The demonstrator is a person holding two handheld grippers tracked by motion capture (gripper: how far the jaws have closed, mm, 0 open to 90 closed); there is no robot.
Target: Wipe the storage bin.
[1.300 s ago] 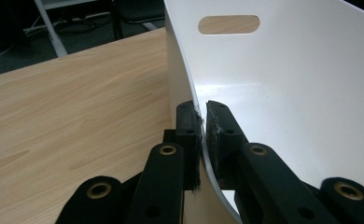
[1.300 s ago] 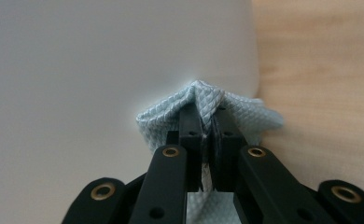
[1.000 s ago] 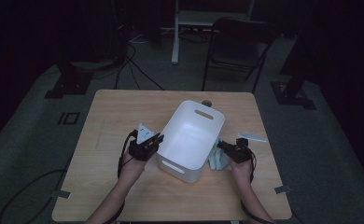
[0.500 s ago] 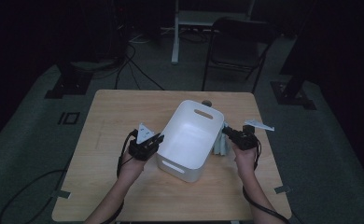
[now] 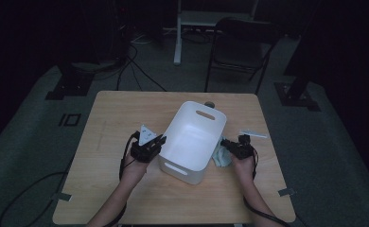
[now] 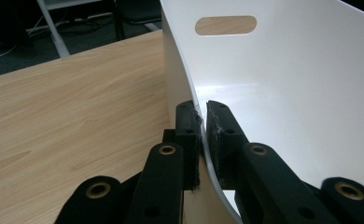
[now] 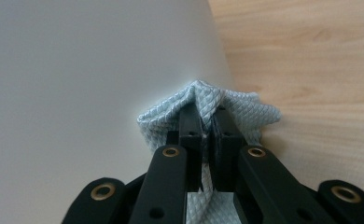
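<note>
Your left gripper (image 5: 160, 141) is clamped on the near left wall of the white bin (image 5: 192, 142): in the left gripper view its fingers (image 6: 189, 128) stand one outside and one inside the thin white rim (image 6: 203, 135), pressed against it from both sides. The bin sits near the middle of the wooden worktop (image 5: 116, 118), turned at an angle, with one slotted handle (image 5: 205, 115) in its far wall and another (image 5: 175, 169) in the wall facing you. In the left gripper view the far handle slot (image 6: 225, 24) shows at the top, with bare white wall below it. Your right gripper (image 5: 227, 144) is at the bin's right side, low against the outer wall, with its fingers (image 7: 192, 126) together on a pale blue cloth (image 5: 220, 157). The right gripper view shows the cloth (image 7: 245, 112), woven in a small diamond pattern, bunched up around the fingertips and pushed against the bin's outer wall (image 7: 87, 70), with its right edge lying on the worktop (image 7: 311, 56). From above, the cloth lies just beside the bin's right wall, partly under your right hand (image 5: 243, 164). A small white strip (image 5: 253, 134) lies on the worktop beyond that hand, apart from the bin. A black folding chair (image 5: 241, 47) stands on the floor past the far edge of the worktop.
</note>
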